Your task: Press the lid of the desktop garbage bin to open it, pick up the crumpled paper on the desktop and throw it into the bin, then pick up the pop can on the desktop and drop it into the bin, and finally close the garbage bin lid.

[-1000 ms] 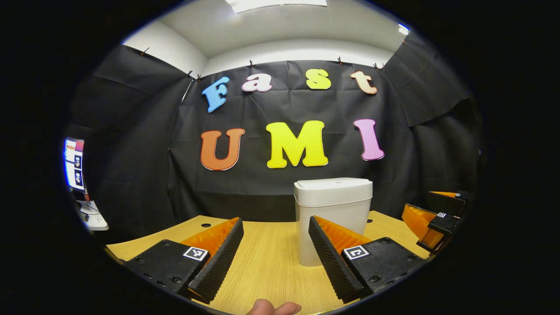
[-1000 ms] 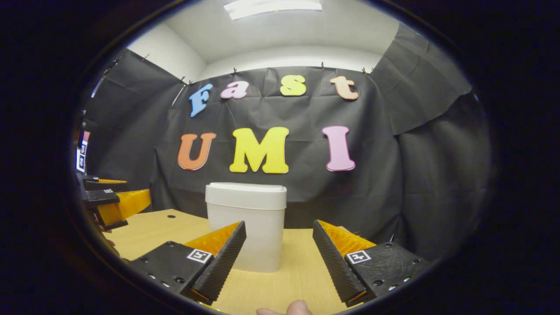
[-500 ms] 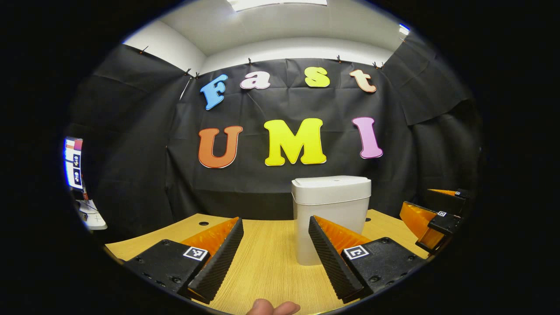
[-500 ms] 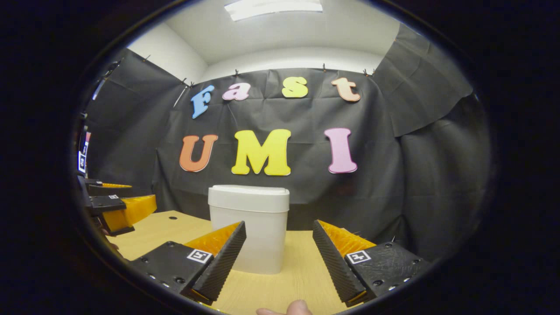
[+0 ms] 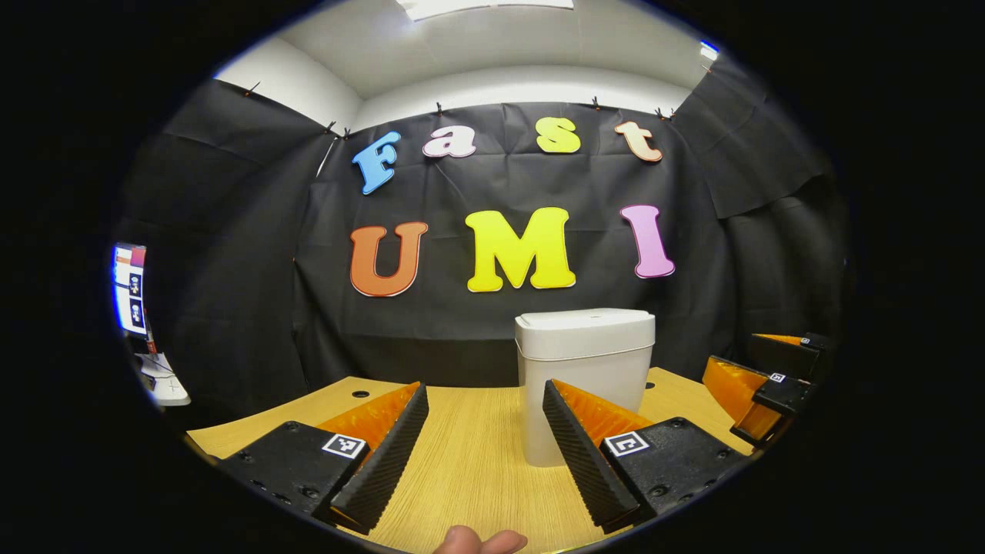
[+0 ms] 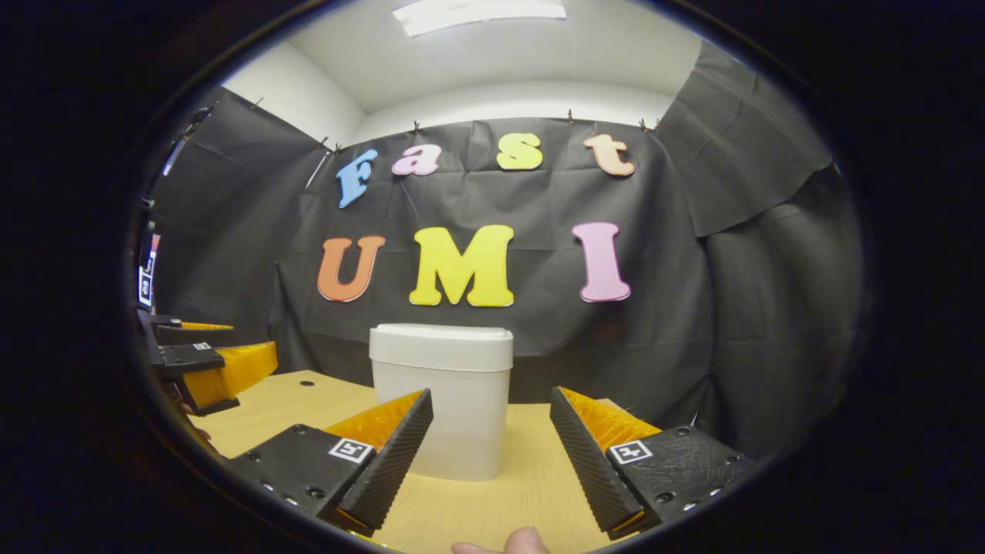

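Note:
A white desktop garbage bin (image 5: 583,369) with its lid (image 5: 585,319) down stands on the wooden table (image 5: 469,462), toward the back. In the right gripper view the same bin (image 6: 442,408) sits just left of centre. My left gripper (image 5: 485,415) is open and empty, held low over the table with the bin ahead and slightly right. My right gripper (image 6: 491,423) is open too, nothing between its fingers, the bin ahead on its left. The right gripper (image 5: 758,385) also shows at the right edge of the left gripper view, the left gripper (image 6: 208,358) at the left edge of the right one.
Black cloth walls close the booth behind and beside the table. A small hole (image 5: 362,395) marks the tabletop at the back left. A screen (image 5: 129,288) glows beyond the left wall. A fingertip (image 5: 477,541) shows at the bottom of the left gripper view.
Both views have shifted only slightly; in the right gripper view the bin has drifted a little to the right. Both grippers stay open.

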Tool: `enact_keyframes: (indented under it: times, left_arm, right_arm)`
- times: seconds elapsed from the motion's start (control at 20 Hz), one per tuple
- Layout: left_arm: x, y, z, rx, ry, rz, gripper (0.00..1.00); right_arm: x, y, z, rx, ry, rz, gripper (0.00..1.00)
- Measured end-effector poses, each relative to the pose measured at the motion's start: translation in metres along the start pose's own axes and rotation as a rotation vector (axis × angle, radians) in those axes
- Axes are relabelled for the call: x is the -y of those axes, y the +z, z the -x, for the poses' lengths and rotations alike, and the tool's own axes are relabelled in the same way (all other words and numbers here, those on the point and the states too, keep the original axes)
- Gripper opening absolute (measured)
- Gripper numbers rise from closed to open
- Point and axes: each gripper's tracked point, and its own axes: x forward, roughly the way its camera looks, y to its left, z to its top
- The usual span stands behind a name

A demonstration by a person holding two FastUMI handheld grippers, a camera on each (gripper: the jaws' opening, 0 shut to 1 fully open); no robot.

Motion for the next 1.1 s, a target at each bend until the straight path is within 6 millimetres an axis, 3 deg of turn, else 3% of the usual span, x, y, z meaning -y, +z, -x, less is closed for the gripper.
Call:
enact_keyframes:
  times: [1.1]
  left_arm:
    - [-0.0028, 0.0016, 0.0004, 0.011, 0.004, 0.001, 0.96]
  right_arm:
    - [-0.0038, -0.0015, -0.0009, -0.001, 0.004, -0.013, 0.95]
